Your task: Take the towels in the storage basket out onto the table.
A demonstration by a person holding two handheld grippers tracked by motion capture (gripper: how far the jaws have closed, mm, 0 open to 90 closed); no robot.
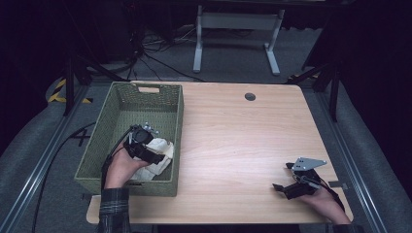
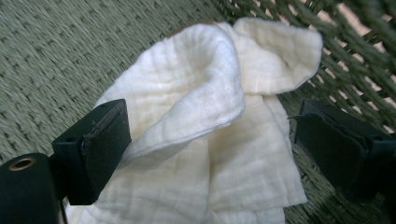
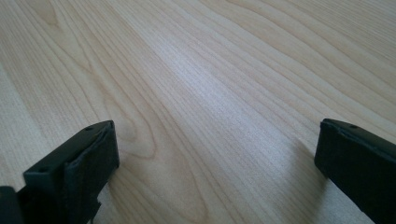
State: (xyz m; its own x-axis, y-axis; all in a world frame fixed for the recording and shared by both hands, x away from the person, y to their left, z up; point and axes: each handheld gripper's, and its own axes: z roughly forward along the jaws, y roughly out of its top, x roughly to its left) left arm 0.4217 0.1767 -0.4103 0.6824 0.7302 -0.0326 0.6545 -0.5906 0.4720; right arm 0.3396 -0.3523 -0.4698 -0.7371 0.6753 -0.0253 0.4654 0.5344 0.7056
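Inside the green basket [image 1: 121, 104] at the bench's [image 1: 233, 136] nine o'clock side, the left tongs [image 1: 156, 151] hang over a white cloth [image 1: 163, 148], jaws spread wide with the cloth between them. Seen along the left gripper view, the cloth [image 2: 210, 135] lies crumpled on the woven basket floor [image 2: 56, 56], one fold standing up in the middle; the near jaw sits just beside that fold, possibly touching its edge, while the far jaw stands apart from the cloth, close to the basket's wall. From above, the cloth rests in the basket's near right corner, toward five o'clock of its floor, against the wall. A hand [image 1: 121, 167] in a plaid sleeve [image 1: 114, 211] grips the left tool.

Over at the bench's four o'clock corner, the right tongs [image 1: 284, 177] rest low above bare wood, jaws wide and holding nothing, pointing toward nine o'clock. A grey plate [image 1: 307, 163] sits on top of them.
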